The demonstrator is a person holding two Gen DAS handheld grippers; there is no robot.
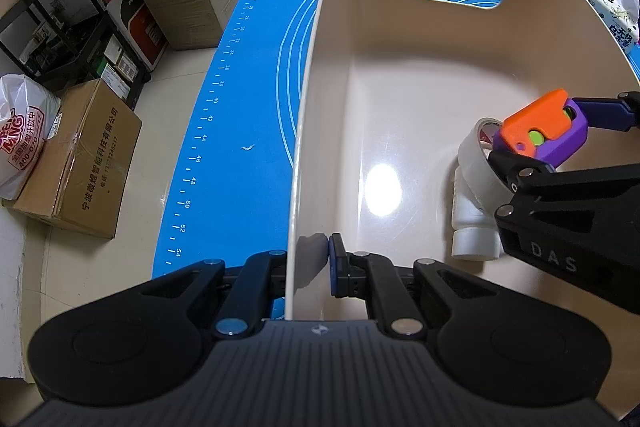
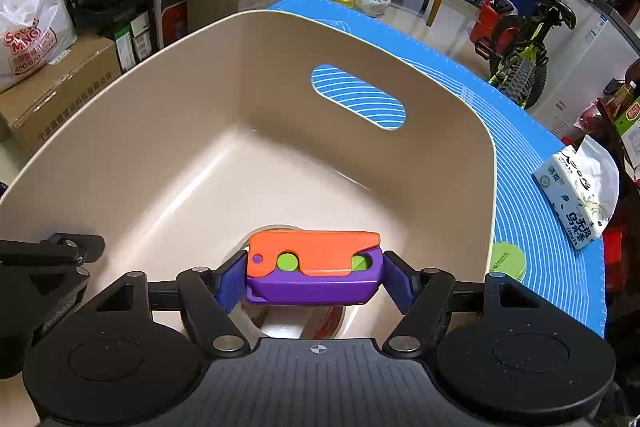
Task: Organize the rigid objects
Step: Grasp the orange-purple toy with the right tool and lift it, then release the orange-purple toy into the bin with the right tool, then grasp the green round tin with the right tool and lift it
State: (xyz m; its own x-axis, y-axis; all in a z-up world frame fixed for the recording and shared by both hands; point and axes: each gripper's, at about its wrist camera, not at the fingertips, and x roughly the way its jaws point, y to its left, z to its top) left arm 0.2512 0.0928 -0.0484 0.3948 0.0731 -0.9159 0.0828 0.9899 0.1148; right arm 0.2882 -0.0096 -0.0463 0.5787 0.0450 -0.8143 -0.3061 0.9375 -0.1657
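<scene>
A beige plastic bin with a handle slot stands on a blue mat. My left gripper is shut on the bin's left wall, one finger inside and one outside. My right gripper is shut on an orange and purple toy with green dots and holds it inside the bin, above a roll of clear tape and a white pipe elbow on the bin floor. The toy and the right gripper also show in the left wrist view.
A tissue pack and a green round lid lie on the mat right of the bin. Cardboard boxes, a black shelf and a plastic bag stand on the floor to the left. A bicycle stands at the back right.
</scene>
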